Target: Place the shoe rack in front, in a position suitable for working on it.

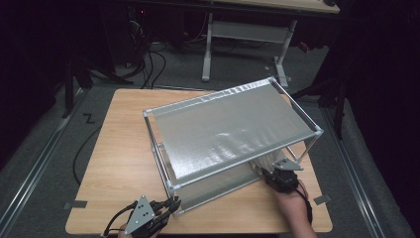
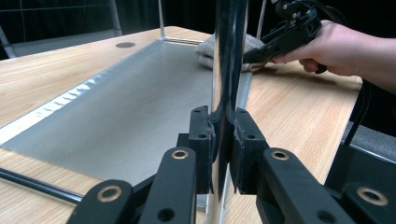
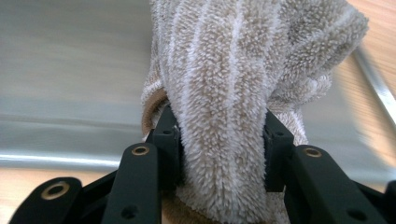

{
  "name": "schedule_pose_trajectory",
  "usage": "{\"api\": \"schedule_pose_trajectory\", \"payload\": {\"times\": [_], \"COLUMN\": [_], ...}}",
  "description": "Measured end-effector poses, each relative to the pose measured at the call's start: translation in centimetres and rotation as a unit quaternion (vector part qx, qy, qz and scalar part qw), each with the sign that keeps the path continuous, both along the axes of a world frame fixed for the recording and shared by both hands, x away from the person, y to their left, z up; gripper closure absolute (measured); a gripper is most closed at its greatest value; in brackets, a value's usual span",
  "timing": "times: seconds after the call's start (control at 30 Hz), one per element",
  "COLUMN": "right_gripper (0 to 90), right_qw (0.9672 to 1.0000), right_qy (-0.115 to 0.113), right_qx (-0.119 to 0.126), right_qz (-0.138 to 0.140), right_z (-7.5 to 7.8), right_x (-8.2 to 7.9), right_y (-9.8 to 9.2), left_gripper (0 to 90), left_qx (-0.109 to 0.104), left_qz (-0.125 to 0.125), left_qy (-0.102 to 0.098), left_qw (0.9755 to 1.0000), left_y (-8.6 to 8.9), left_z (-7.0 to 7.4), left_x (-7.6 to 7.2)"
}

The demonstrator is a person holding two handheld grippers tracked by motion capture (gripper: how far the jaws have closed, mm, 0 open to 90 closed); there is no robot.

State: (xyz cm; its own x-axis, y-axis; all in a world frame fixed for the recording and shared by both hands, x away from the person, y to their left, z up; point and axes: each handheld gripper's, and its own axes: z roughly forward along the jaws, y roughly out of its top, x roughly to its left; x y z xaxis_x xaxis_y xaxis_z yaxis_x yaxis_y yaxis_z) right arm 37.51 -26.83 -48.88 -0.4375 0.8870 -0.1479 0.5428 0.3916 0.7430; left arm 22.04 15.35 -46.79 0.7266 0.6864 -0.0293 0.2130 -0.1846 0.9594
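- While the left gripper [image 1: 171, 204] stands near the table's [image 1: 119, 148] front edge, its jaws are clamped tight on the front corner post [image 2: 228, 70] of the metal shelf rack [image 1: 233, 129]; in the left gripper view the pads pinch the shiny upright from both sides.
- Judged purpose: this grip pins the rack so it cannot slide or rock on the table while the other hand works on it.
- Right gripper [image 1: 270, 174] is at the rack's right front side, reaching in under the upper shelf [image 1: 228, 131]. Its jaws stand at a middling width, pressed into a bunched beige towel [image 3: 233, 93] that bulges between and above the pads.
- The towel lies on the lower shelf [image 2: 135, 102] towards its right edge, touching the metal; in the left gripper view it sits just under the right gripper's tip, by the far post.
- Judged step: wiping the lower shelf. The bunched hold gives a thick pad of cloth against the sheet, and the low, near-level angle of the gripper lets it pass beneath the upper shelf.
- The rack sits askew on the table, one corner towards the front edge, the opposite corner towards the far right corner.
- Risk, as a judgement: the towel could snag on a post or rail at the shelf's edge.
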Motion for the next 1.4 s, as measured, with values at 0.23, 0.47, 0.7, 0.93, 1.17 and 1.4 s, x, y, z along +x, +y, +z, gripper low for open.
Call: {"api": "schedule_pose_trajectory", "payload": {"times": [0.23, 0.47, 0.7, 0.93, 1.17, 1.4], "right_gripper": [60.3, 62.8, 63.6, 63.7, 63.7, 63.7], "right_qw": [0.9986, 0.9956, 0.9979, 0.999, 0.999, 0.9988], "right_qy": [-0.009, -0.007, -0.018, 0.007, 0.021, 0.01], "right_qx": [-0.01, -0.002, 0.016, 0.017, 0.006, -0.011], "right_qz": [-0.051, -0.094, -0.06, -0.04, -0.039, -0.046], "right_z": [0.3, 0.6, 2.0, 1.7, -0.1, -0.3], "right_x": [0.7, 1.0, -1.7, -3.3, -1.0, 1.9], "right_y": [-3.2, -5.0, -3.4, -2.9, -2.4, -1.3], "left_gripper": [80.2, 80.2, 80.2, 80.2, 80.2, 80.2], "left_qx": [-0.002, 0.001, 0.004, 0.004, 0.005, 0.015], "left_qz": [0.001, 0.002, 0.003, 0.005, 0.014, 0.02], "left_qy": [0.002, 0.001, 0.0, 0.0, 0.003, 0.015], "left_qw": [1.0, 1.0, 1.0, 1.0, 0.9999, 0.9996], "left_y": [0.0, 0.0, 0.1, 0.2, -0.1, -0.6], "left_z": [0.0, 0.0, 0.1, 0.1, 0.2, 0.6], "left_x": [0.0, 0.0, 0.0, 0.2, 1.0, 2.5]}}
